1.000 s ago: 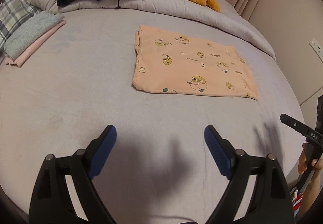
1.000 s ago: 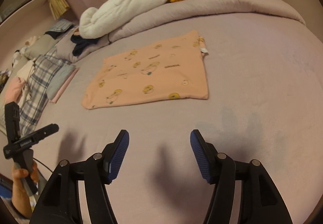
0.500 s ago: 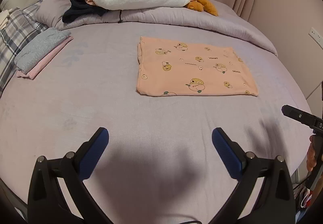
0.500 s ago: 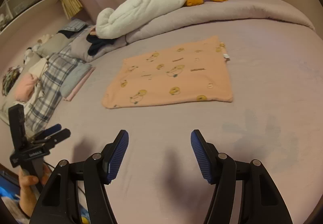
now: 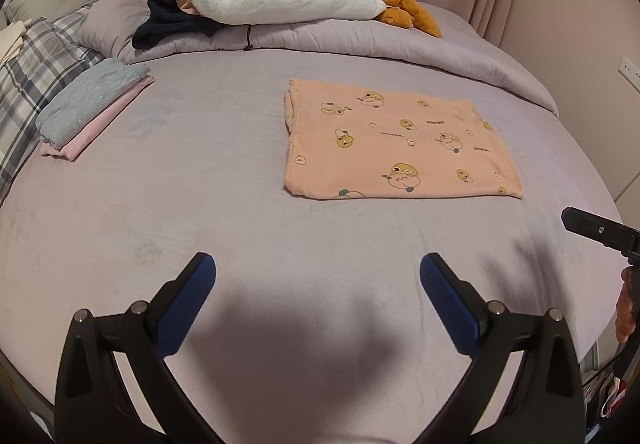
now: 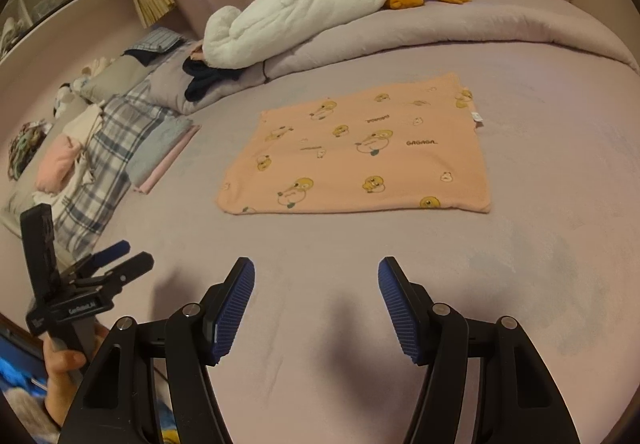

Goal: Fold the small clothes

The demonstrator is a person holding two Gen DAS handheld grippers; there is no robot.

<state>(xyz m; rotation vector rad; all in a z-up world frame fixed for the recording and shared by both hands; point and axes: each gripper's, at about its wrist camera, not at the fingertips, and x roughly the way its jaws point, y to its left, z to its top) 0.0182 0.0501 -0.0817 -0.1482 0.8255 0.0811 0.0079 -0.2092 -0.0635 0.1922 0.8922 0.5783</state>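
Peach duck-print folded cloth [image 5: 400, 145] lies flat, well ahead of both tongs. Left tongs [image 5: 318, 278], jaws just opened wide, and right tongs [image 6: 316, 284], half-open, hold nothing. A one-layer pinch could undo the fold.

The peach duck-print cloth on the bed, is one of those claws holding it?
No. The peach duck-print cloth lies flat, apart from the open left gripper and right gripper.

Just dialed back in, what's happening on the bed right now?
A person holds a gripper in each hand above the bed, and neither touches anything. The left gripper has just been opening and stands wide with nothing between its jaws; the right gripper is open and empty too. The peach printed garment lies flat as a folded rectangle ahead of both. A grey and pink folded stack sits off to the left near the pillows.
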